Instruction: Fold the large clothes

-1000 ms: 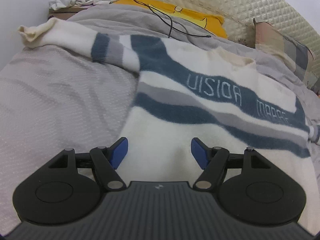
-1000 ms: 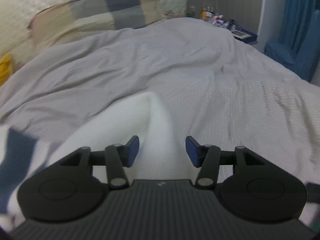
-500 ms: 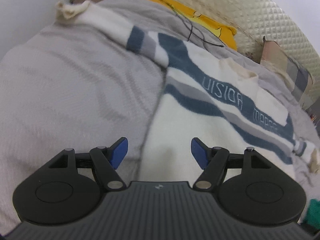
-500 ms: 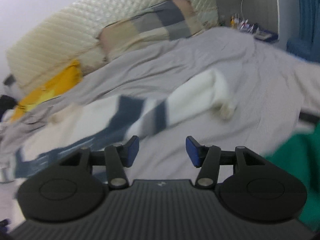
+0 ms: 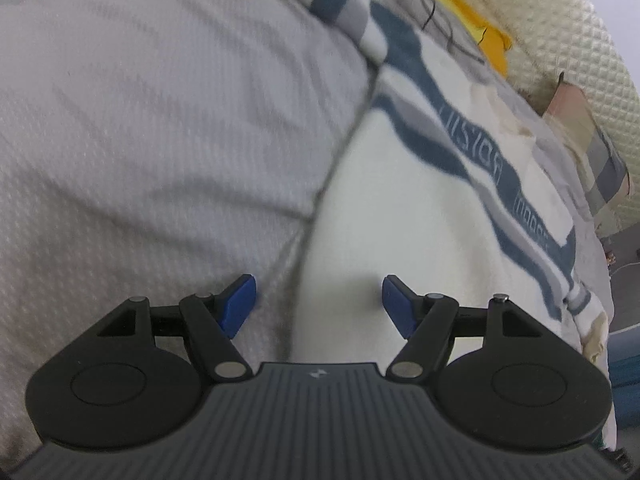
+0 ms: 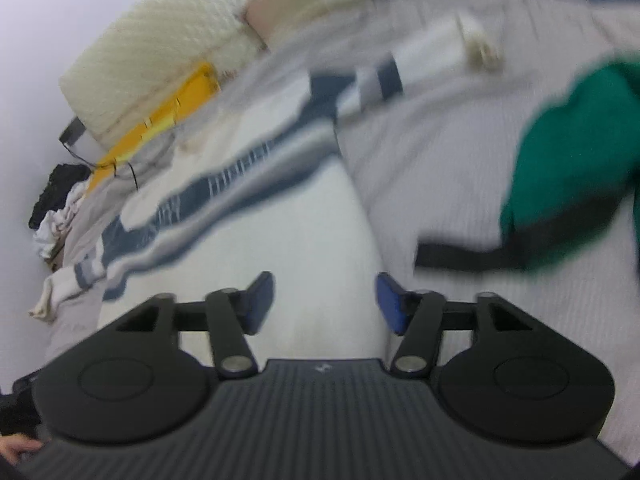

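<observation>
A large cream sweater (image 5: 420, 216) with blue and grey stripes and lettering lies spread flat on the grey bedspread (image 5: 160, 140). My left gripper (image 5: 319, 304) hangs open over the sweater's lower left edge, one pad above the bedspread, the other above the cream knit. In the blurred right wrist view, the same sweater (image 6: 288, 232) fills the middle. My right gripper (image 6: 325, 302) is over its lower right edge, jaws opening, nothing pressed between them.
A green garment (image 6: 572, 168) with a black strap lies on the bed right of the sweater. A quilted headboard (image 5: 576, 40), a yellow pillow (image 5: 472, 20) with a black cable, and a checked pillow (image 5: 596, 152) line the far side. Piled clothes (image 6: 56, 208) sit at the far left.
The left gripper slid left to the sweater's side edge and rolled. The right gripper swung from the sleeve end back across the bed to the sweater's lower right, and its jaws widened.
</observation>
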`<action>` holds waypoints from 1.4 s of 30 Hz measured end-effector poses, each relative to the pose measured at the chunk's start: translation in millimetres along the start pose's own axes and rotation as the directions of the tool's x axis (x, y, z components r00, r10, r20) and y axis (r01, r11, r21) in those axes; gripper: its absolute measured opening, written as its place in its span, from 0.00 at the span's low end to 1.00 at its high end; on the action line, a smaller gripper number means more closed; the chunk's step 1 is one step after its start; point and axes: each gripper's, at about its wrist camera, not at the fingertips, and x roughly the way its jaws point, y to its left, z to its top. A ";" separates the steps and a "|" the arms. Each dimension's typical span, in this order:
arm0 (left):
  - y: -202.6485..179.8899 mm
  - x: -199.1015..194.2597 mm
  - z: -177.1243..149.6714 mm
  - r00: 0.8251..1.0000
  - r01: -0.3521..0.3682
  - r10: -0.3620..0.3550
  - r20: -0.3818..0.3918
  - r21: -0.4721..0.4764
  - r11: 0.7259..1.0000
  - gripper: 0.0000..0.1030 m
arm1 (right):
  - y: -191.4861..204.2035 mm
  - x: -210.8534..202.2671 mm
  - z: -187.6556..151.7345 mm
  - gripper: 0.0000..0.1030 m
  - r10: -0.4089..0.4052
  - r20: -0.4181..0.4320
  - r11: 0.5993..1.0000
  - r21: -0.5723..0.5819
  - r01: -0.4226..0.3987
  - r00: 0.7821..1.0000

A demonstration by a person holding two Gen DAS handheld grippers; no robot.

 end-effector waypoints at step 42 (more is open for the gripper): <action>-49.3 -50.4 -5.0 0.991 0.002 0.028 -0.133 0.220 0.975 0.16 | -30.0 20.7 -13.5 0.09 0.072 -0.160 0.988 0.143 -0.049 0.985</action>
